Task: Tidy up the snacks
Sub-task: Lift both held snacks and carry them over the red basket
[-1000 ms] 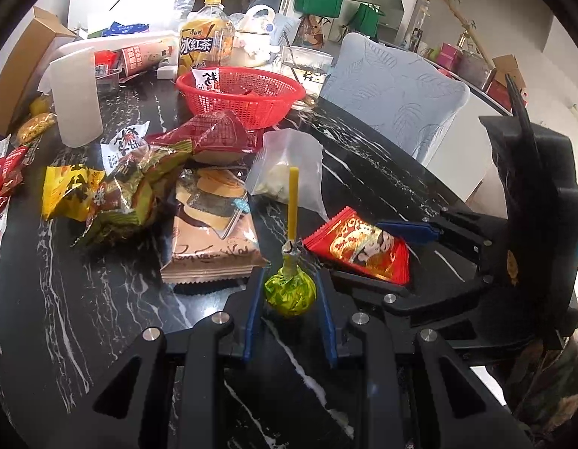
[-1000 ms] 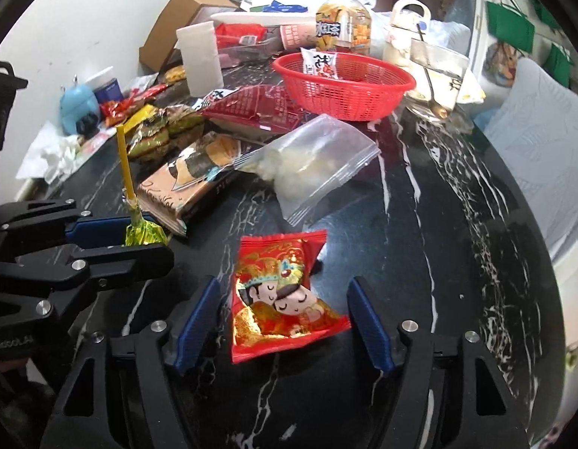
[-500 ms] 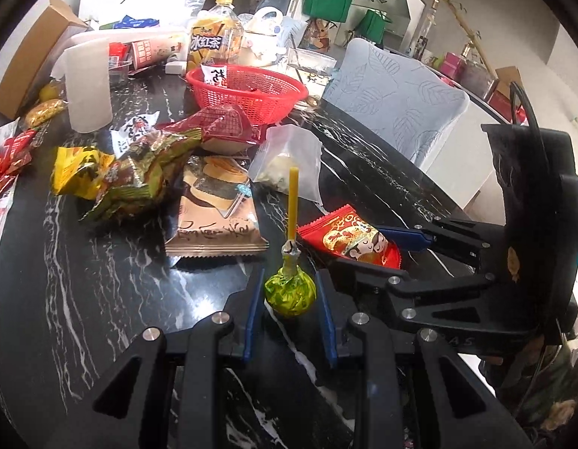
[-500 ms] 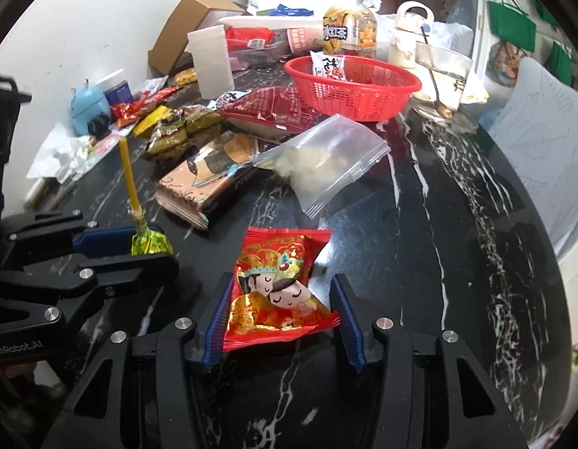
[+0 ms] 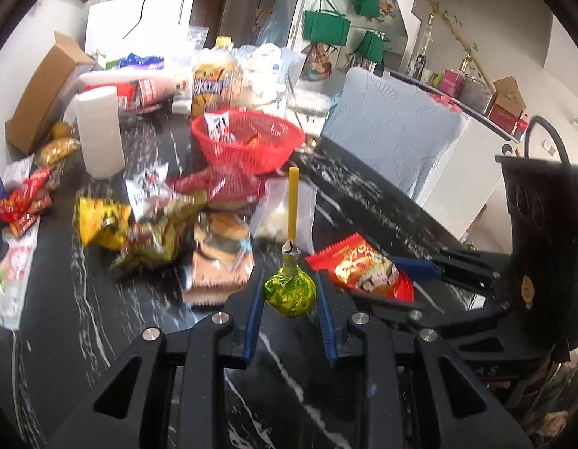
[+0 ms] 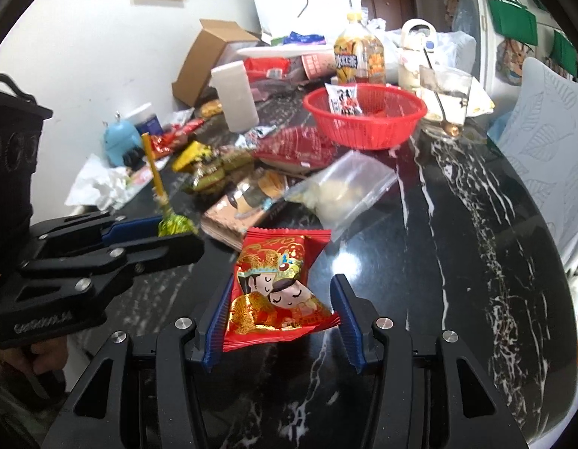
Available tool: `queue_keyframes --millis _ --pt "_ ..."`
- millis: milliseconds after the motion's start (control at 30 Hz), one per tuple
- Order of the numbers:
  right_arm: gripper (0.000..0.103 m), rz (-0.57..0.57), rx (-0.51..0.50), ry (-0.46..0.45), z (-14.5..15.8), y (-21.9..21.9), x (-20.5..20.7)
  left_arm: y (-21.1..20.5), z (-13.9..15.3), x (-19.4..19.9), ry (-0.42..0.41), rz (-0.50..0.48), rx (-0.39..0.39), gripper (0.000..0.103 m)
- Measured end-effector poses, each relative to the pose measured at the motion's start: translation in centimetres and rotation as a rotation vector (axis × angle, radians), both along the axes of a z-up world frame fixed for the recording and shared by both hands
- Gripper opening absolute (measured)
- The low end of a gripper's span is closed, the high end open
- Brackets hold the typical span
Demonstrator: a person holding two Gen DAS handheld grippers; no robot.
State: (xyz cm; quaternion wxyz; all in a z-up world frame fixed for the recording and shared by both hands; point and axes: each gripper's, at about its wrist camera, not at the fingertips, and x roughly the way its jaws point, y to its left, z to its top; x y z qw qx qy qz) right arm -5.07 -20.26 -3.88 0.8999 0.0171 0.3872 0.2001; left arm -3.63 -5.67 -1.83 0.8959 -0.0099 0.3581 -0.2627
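Note:
My left gripper [image 5: 289, 292] is shut on a green foil lollipop [image 5: 290, 290] with a yellow stick pointing up, held above the black marble table [image 5: 83, 329]. My right gripper [image 6: 279, 310] is shut on a red snack packet [image 6: 279, 292] with two cartoon faces, lifted off the table. The left gripper and lollipop [image 6: 173, 224] show at the left of the right wrist view; the red packet [image 5: 364, 271] shows right of the lollipop in the left wrist view. A red plastic basket [image 6: 364, 116] with a white packet in it stands at the back of the table.
A pile of snack packets [image 5: 158, 232], a brown biscuit pack [image 6: 248, 205] and a clear zip bag [image 6: 345, 191] lie between the grippers and the basket. A white cup [image 6: 234, 97], an iced-tea bottle [image 6: 358, 58], a glass [image 6: 444, 97] and a cardboard box [image 6: 210, 56] stand behind. A chair [image 6: 551, 131] is at the right.
My right gripper has closed on the red packet and lifted it off the table. Both grippers have risen and tilted up, each with its snack.

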Motion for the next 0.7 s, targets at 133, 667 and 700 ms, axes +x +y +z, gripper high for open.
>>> queue_keyframes --millis 133,667,700 --pt "0.051 0.0 0.02 -0.039 1.4 -0.3 -0.1 -0.3 1.6 0.6 -0.021 -0.023 -0.021 0.026" --pt "0.051 0.006 0.065 -0.169 7.3 -1.6 3.7 -2.3 8.4 5.0 -0.163 -0.06 -0.004 0.026" --pt "0.051 0.005 0.066 -0.177 7.7 -1.8 4.3 -2.5 8.8 5.5 -0.173 -0.061 -0.005 0.026"
